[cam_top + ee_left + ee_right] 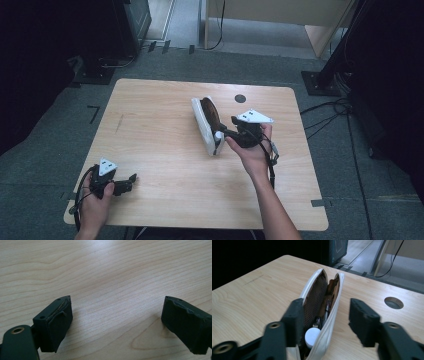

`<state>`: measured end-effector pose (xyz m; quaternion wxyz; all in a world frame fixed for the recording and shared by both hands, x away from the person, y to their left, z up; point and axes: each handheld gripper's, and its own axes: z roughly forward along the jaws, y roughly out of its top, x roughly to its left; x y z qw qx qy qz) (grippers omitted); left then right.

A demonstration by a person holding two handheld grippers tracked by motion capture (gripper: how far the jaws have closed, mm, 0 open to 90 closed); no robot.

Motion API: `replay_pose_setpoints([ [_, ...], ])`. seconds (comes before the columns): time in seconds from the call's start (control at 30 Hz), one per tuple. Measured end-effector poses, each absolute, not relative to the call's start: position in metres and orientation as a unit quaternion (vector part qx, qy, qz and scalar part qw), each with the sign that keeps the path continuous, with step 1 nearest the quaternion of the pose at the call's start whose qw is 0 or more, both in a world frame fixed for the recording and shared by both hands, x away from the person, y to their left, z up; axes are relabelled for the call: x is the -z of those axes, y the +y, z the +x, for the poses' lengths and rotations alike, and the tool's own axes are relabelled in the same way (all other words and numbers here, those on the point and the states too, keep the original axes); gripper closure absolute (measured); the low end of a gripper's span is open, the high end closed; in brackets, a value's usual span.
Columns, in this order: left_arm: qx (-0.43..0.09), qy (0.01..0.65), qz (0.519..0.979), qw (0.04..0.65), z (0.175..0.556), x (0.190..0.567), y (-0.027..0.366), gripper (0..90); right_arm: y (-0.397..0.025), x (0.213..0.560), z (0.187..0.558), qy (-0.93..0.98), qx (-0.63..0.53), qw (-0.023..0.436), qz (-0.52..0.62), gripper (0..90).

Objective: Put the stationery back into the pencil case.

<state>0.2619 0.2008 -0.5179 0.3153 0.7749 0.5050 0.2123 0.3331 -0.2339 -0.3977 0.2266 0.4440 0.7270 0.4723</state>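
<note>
the wooden table is bare across its whole left half, so a hand could sweep there freely. the one obstacle is the open white pouch, standing right of the middle, with the right gripper close against its near end. bare wood lies between the spread jaws of the left gripper at the near left corner. a small round hole sits behind the pouch.

No legible text, labels or numbers anywhere.
</note>
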Motion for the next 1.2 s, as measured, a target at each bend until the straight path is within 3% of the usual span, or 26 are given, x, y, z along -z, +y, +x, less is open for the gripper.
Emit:
replay_pose_setpoints([
  [0.3, -0.213, 0.504, 0.776, 0.315, 0.262, 0.518, 0.201, 10.4, -0.245, 0.398, 0.321, 0.722, -0.449, 0.245, 0.466, 0.0],
  [1.2, -0.212, 0.505, 0.775, 0.315, 0.262, 0.518, 0.201, 10.4, -0.313, 0.438, 0.282, 0.702, -0.416, 0.246, 0.523, 0.0],
])
